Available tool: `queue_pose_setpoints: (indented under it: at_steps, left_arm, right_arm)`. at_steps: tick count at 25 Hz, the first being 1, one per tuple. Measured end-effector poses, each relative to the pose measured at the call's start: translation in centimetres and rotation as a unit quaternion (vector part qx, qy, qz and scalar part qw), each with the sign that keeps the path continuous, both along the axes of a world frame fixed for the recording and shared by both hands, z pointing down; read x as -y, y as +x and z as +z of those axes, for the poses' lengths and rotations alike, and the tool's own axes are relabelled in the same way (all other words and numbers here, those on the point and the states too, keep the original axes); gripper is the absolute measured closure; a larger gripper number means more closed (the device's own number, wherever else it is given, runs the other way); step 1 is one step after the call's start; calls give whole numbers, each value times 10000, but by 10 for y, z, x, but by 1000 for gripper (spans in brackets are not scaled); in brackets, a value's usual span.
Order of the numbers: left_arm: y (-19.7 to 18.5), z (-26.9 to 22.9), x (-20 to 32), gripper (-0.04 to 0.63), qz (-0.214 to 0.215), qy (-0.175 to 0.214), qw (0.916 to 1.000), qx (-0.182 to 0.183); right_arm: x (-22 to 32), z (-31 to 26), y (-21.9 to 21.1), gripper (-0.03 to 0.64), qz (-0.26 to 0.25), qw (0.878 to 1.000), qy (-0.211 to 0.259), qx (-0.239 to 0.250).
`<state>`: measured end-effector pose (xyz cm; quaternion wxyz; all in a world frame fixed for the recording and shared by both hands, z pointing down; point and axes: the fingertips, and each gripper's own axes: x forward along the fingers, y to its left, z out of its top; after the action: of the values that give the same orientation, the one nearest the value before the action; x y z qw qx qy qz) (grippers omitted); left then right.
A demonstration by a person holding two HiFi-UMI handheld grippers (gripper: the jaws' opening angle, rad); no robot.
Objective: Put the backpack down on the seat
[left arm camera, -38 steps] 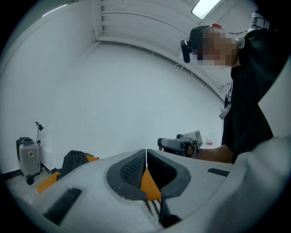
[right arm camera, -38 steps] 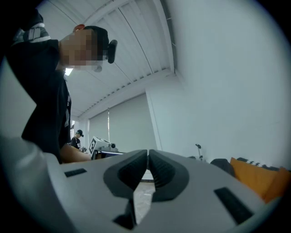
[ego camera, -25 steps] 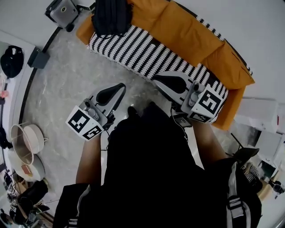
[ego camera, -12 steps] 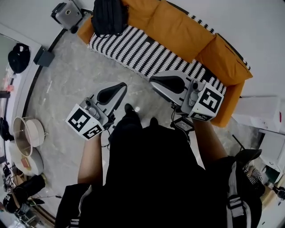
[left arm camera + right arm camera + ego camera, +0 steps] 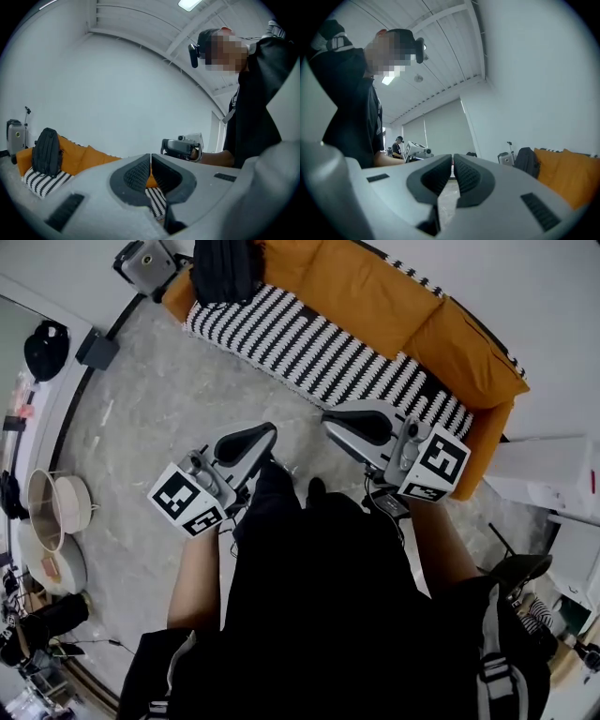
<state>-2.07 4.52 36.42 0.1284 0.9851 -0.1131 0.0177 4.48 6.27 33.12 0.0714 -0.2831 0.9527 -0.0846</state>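
1. Black fabric backpack (image 5: 225, 268): stands upright on the far left end of the sofa seat, with its back against the orange cushion. Neither gripper touches it.
2. Orange upholstered sofa (image 5: 375, 296): set along the white wall. Its seat carries a black-and-white striped cover (image 5: 309, 343), and the backpack rests on this cover.
3. Left gripper (image 5: 261, 435): held over the grey marble-pattern floor (image 5: 159, 418) in front of the person's body, well apart from the backpack. In the left gripper view the two dark ribbed pads meet at their tips. The jaws are fully closed with nothing between them.
4. Right gripper (image 5: 336, 418): held beside the left gripper, near the front edge of the striped seat but not touching it. In the right gripper view the pads stand together with only a hairline slit. The claw is closed and holds nothing.
5. Both grippers point toward the sofa, with their tips near each other but apart.
6. Person in a black garment (image 5: 319, 615): stands facing the sofa, with bare forearms reaching to both gripper handles.
7. Grey hard-shell case (image 5: 141, 261): stands on the floor just beside the sofa's left end, near the backpack.
8. Two round white containers (image 5: 58, 519): sit at the left edge of the floor, well apart from the sofa.
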Motion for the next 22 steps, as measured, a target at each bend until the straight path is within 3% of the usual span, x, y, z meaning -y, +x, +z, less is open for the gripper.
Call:
queue_pose_setpoints:
  at_steps: [8,22]
  left_arm:
    - [4,-3,-19,571,-61,51,10000,47]
    - [-13,3,-18,571,-189,-56,9998,101]
  right_arm:
    - [-16,-9,4,583,-193,9996,189,59]
    - [-13,-3,-13,583,-500,9987,92,54]
